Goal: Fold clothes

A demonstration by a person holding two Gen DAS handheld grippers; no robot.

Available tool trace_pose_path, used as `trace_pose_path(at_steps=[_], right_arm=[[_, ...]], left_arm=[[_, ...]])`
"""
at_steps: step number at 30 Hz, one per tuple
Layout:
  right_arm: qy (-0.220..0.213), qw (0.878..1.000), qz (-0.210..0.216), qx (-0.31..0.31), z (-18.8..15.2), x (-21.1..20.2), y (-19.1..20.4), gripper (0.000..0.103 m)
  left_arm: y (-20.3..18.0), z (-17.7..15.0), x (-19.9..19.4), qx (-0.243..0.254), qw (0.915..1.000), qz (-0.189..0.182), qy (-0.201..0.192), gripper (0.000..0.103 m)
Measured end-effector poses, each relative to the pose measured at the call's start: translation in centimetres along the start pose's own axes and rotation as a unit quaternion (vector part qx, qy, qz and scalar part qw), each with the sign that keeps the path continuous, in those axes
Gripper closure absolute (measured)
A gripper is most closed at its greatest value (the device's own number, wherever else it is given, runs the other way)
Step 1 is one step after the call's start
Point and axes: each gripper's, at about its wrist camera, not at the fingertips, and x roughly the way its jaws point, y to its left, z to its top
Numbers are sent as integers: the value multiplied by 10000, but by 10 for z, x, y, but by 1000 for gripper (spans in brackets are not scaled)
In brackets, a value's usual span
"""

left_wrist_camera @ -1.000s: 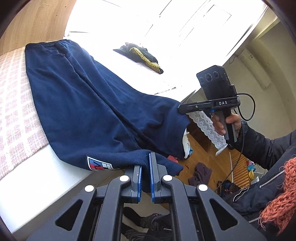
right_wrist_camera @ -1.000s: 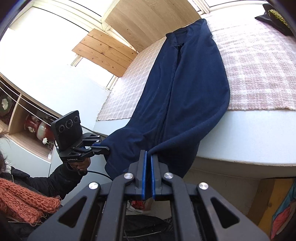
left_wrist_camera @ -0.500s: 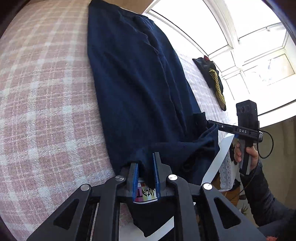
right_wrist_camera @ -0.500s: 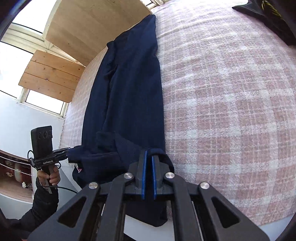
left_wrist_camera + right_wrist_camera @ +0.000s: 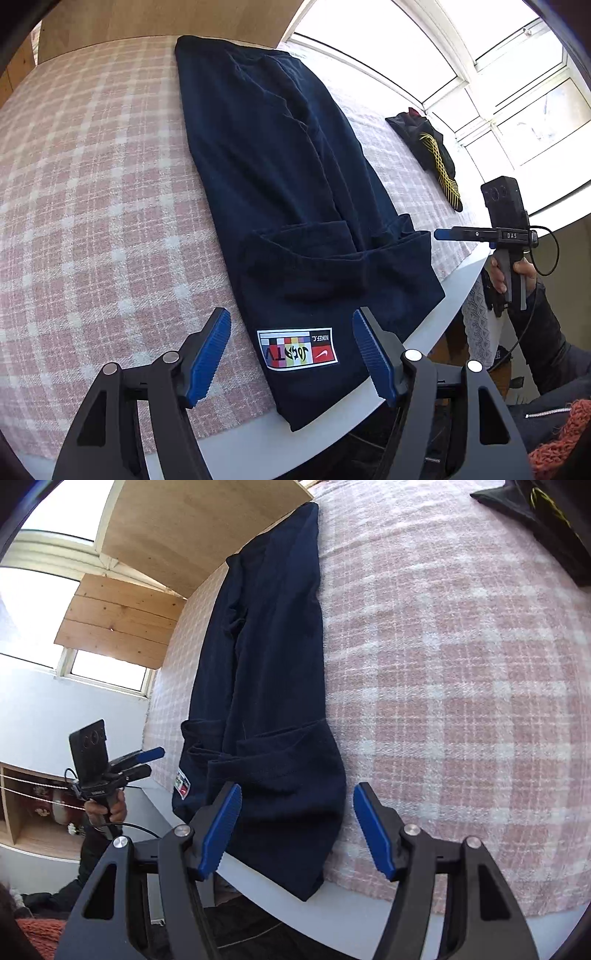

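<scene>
Both jaws are opening, pinching nothing. The navy garment (image 5: 280,192) lies along the bed (image 5: 92,184), its near hem overhanging the edge; it could slide off, I think.

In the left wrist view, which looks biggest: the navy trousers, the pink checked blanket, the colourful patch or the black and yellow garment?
Largest to smallest, as they look:
1. Pink checked blanket
2. Navy trousers
3. Black and yellow garment, though it lies farther from the camera, so its true size is unsure
4. Colourful patch
</scene>
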Motion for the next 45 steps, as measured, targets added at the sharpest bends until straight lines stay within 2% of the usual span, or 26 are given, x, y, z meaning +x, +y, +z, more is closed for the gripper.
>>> trace_pose_path(at_steps=[2, 5, 6, 8, 9, 10, 12, 15, 17, 20, 23, 24, 26, 28, 31, 33, 34, 35, 37, 38, 39, 42, 45], right_arm=[[-66, 9981, -310, -531, -4, 3, 13, 40], [-30, 9860, -637, -1541, -8, 12, 44, 41], [23, 9811, -685, -1808, -11, 17, 54, 45], [142, 9704, -895, -2238, -13, 30, 70, 64], [212, 9643, -1004, -2441, -15, 36, 76, 84], [274, 9613, -993, -2554, -15, 39, 79, 94], [365, 9582, -944, -2676, -14, 43, 81, 94], [486, 9586, -929, -2648, -6, 43, 78, 94], [462, 9588, -1066, -2593, 0, 43, 74, 94], [383, 9649, -1074, -2366, 10, 37, 69, 94], [365, 9665, -1107, -2284, 14, 37, 74, 94], [385, 9648, -1118, -2348, 15, 39, 77, 93], [524, 9568, -1227, -2583, 17, 49, 87, 83], [640, 9439, -1415, -2915, 18, 60, 98, 60], [770, 9263, -1490, -3374, 20, 75, 113, 58], [920, 9203, -1278, -3582, 23, 83, 120, 58], [1016, 9172, -1146, -3679, 24, 87, 123, 58], [1108, 9133, -1118, -3757, 26, 93, 125, 58], [1339, 8999, -1463, -3884, 31, 108, 123, 58], [1405, 8963, -1592, -3892, 35, 111, 119, 58], [1458, 8974, -1606, -3841, 38, 110, 114, 58], [1424, 9101, -1445, -3613, 47, 93, 97, 58], [1524, 9194, -943, -3502, 53, 83, 87, 58]], left_arm=[[-27, 10, 6, 330, 9994, -74, 11, 36], [-46, 21, 21, 839, 9948, 569, 82, 36], [-46, 23, 25, 952, 9916, 871, 113, 36], [-40, 22, 33, 1212, 9818, 1444, 210, 39], [-36, 20, 36, 1365, 9764, 1649, 282, 42], [-32, 18, 37, 1489, 9731, 1720, 366, 43], [-25, 17, 39, 1662, 9696, 1717, 533, 42], [-16, 25, 41, 1688, 9708, 1592, 610, 41], [-15, 31, 46, 1769, 9693, 1578, 658, 41], [-16, 36, 58, 2018, 9659, 1427, 773, 46], [-14, 35, 70, 2243, 9612, 1285, 960, 80], [-14, 35, 70, 2289, 9614, 1187, 960, 86], [-11, 37, 64, 2294, 9646, 960, 874, 98], [-5, 41, 55, 2161, 9707, 766, 726, 98], [13, 47, 40, 1791, 9813, 487, 516, 98], [29, 49, 34, 1481, 9872, 387, 439, 98], [36, 49, 32, 1357, 9887, 462, 432, 98], [42, 48, 32, 1244, 9896, 579, 434, 94], [55, 48, 30, 948, 9915, 767, 451, 85], [62, 48, 29, 794, 9921, 857, 460, 69], [66, 48, 25, 645, 9937, 835, 382, 61], [62, 46, 8, 560, 9957, 728, 98, 60], [37, 45, 2, 761, 9954, 580, 89, 60]])
